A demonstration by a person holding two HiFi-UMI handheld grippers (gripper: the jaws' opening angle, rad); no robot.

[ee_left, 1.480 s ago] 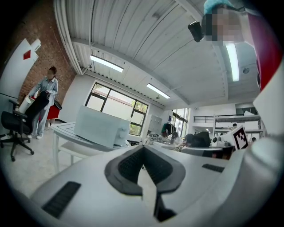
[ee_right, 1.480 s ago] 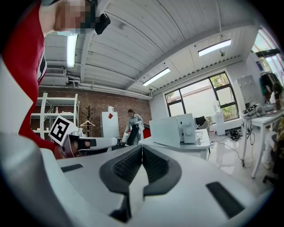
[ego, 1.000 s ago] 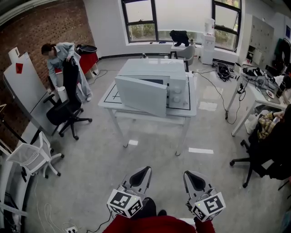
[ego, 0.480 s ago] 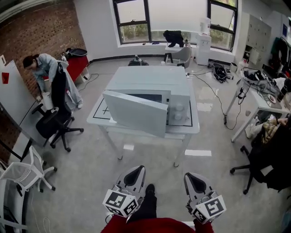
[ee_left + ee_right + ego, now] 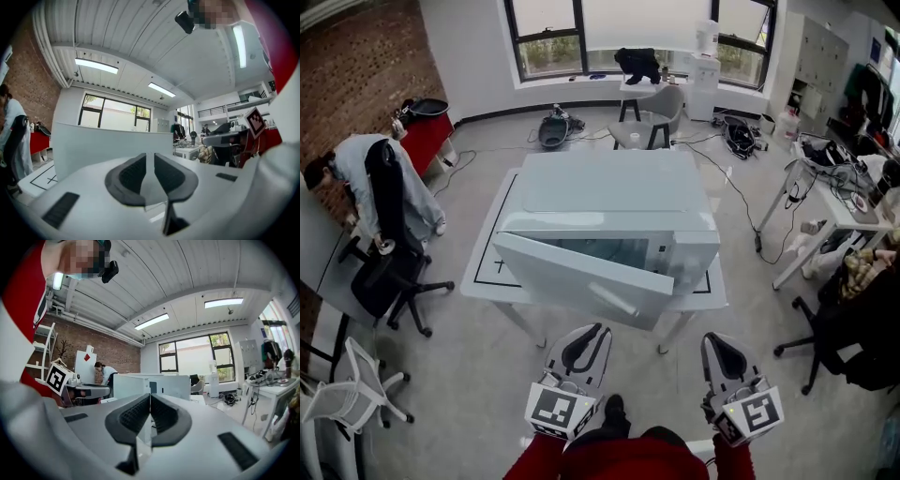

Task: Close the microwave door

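- Microwave [image 5: 619,202] — white, sits on the white bench [image 5: 480,274], at 12 o'clock from both claws in the head view.
- Microwave door [image 5: 581,272] stands open: hinged at the 9 o'clock side of the front, it swings out toward the 6 o'clock edge of the bench. Its free edge points to about 5 o'clock, and the dark cavity shows behind it.
- Left claw [image 5: 598,330] is held level, below the door's free edge in the head view and apart from the door. Its jaws have just been opening. The left gripper view shows a slim gap between the dark pads [image 5: 129,176] and nothing in that gap.
- Right claw [image 5: 719,339] is held level at 3 o'clock of the left one, also clear of the bench. The right gripper view shows its pads pressed together and nothing pinched.
- Red sleeves [image 5: 628,461] show at the 6 o'clock edge of the head view, behind both marker cubes.
- Surroundings: a black office chair [image 5: 389,267] at 9 o'clock of the bench, with a person [image 5: 352,164] bent over beside it. A cluttered desk [image 5: 830,183] stands at 3 o'clock — windows [image 5: 628,23] at 12 o'clock.
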